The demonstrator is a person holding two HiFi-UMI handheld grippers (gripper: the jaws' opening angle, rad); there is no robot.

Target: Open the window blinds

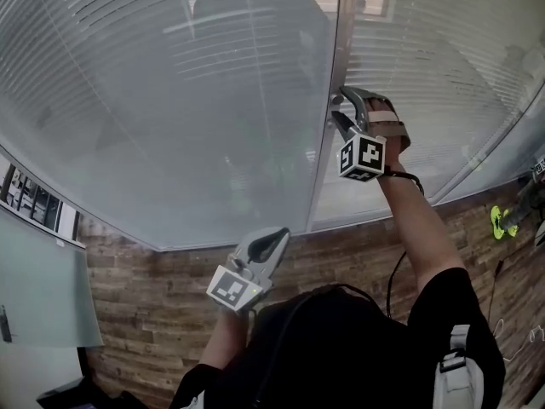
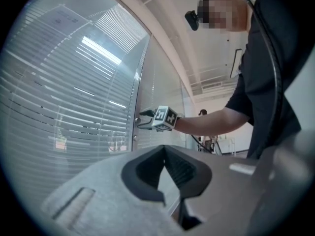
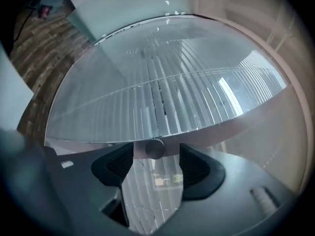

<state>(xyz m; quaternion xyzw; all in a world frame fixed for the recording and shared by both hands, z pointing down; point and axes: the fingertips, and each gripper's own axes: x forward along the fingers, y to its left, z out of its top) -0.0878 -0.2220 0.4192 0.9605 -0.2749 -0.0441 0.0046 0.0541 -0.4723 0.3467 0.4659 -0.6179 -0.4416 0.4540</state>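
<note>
Right gripper view: the right gripper (image 3: pixel 157 167) is spread wide, and the round knob (image 3: pixel 155 148) on the frame is caught between the pads, untouched and pointing straight out. The left gripper (image 2: pixel 165 154), pinched shut and empty, is only seen elsewhere. The window blinds (image 1: pixel 170 100) are hung behind glass, slats level.

The right arm (image 1: pixel 419 228) stretches forward and up. Its right gripper (image 1: pixel 339 106) points roughly level, with the jaws spread wide apart. The left arm (image 1: pixel 223 341) is bent close to the body. The left gripper (image 1: pixel 282 234) sits lower, its jaws closed together on nothing.
</note>
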